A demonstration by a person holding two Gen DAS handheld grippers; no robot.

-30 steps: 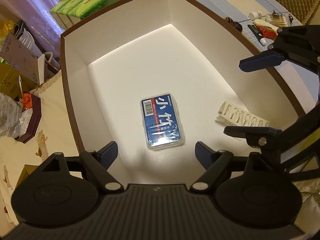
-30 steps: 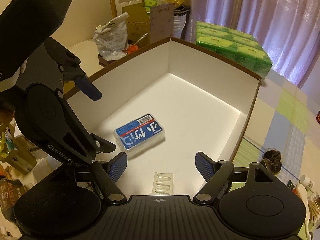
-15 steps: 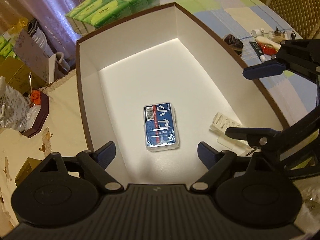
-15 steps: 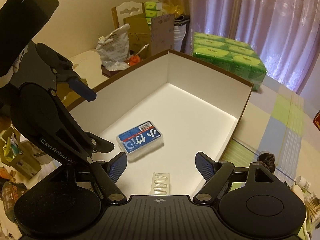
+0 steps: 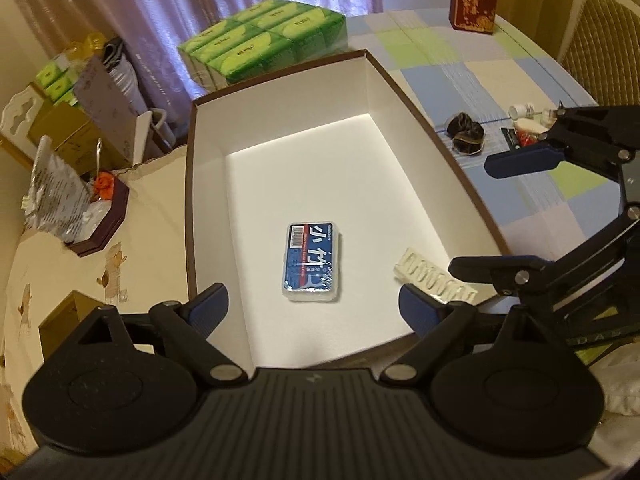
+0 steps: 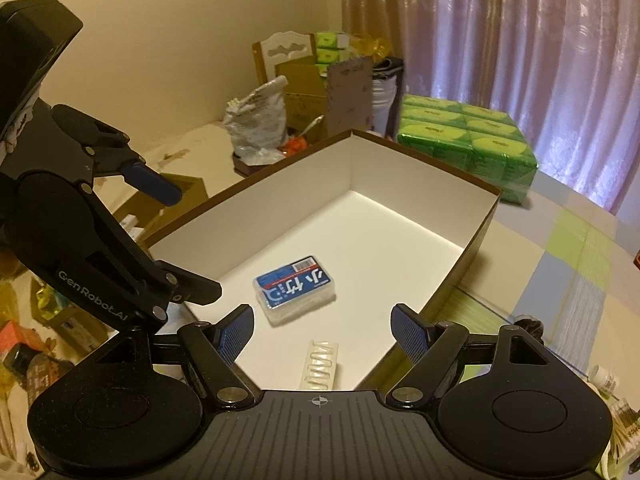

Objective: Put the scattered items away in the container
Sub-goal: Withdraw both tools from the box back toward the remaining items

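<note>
Left gripper: the left gripper [image 5: 313, 300] hangs above the near end of the box, fingers spread wide, nothing between them.
Right gripper: the right gripper [image 6: 322, 328] also stands wide and empty, over the near right corner of the box.
Change: over the last second both grippers have pulled up and back; the box looks smaller and more of the table shows around it.
Meaning: I judge the drop into the box is done and the hands are free to fetch the next thing.
Box: the white-lined box [image 5: 416, 128] with a brown rim sits on the table, open on top.
In the box: a blue packet [image 5: 313, 262] lies flat near the middle; a clear blister strip [image 5: 434, 280] lies by the near right wall, apart from the packet.
Still outside: a dark scrunchie [image 5: 466, 134] and small bottles and tubes [image 5: 524, 126] lie on the checked cloth right of the box.
Writing on packet: large white characters and a barcode; the small print is too fine to read.
Writing on gripper: "GenRobot.AI" on the left gripper's arm, seen from the right wrist.
Green packs: the green packs [image 6: 468, 138] behind the box carry a label too blurred to read.
</note>
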